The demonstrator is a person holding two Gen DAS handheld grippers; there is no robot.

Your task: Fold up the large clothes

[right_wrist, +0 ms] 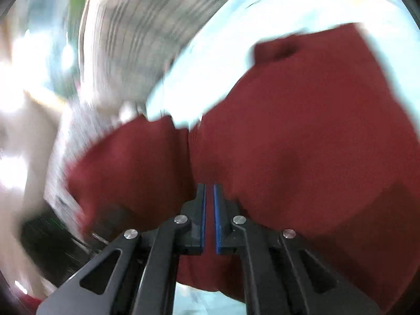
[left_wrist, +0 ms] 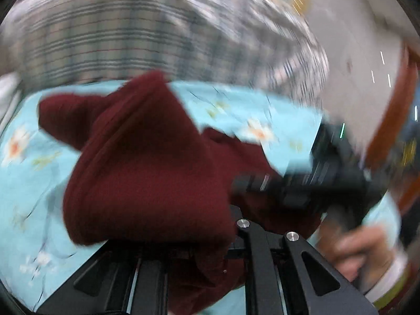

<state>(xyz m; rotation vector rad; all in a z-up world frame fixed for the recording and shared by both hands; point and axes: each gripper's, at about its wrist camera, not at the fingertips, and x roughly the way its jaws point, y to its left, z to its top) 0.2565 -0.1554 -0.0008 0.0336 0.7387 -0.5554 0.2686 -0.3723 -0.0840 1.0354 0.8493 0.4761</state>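
Note:
A dark red knit garment (left_wrist: 147, 162) hangs bunched above a light blue floral bedsheet (left_wrist: 29, 183). In the left wrist view it drapes over my left gripper (left_wrist: 210, 225) and hides its fingertips; the cloth runs down between the finger arms. My right gripper (right_wrist: 209, 191) is shut on a fold of the same red garment (right_wrist: 302, 144), blue pads nearly together with cloth pinched at the tips. The right gripper also shows in the left wrist view (left_wrist: 302, 183), gripping the garment's right part, with the person's hand (left_wrist: 357, 249) behind it. Both views are motion-blurred.
A grey-and-white plaid cloth (left_wrist: 131, 36) lies at the far side of the bed; it also shows in the right wrist view (right_wrist: 126, 52). The blue sheet (right_wrist: 262, 15) lies under the garment. A pale wall (left_wrist: 354, 39) and an orange-brown edge (left_wrist: 399, 105) are at right.

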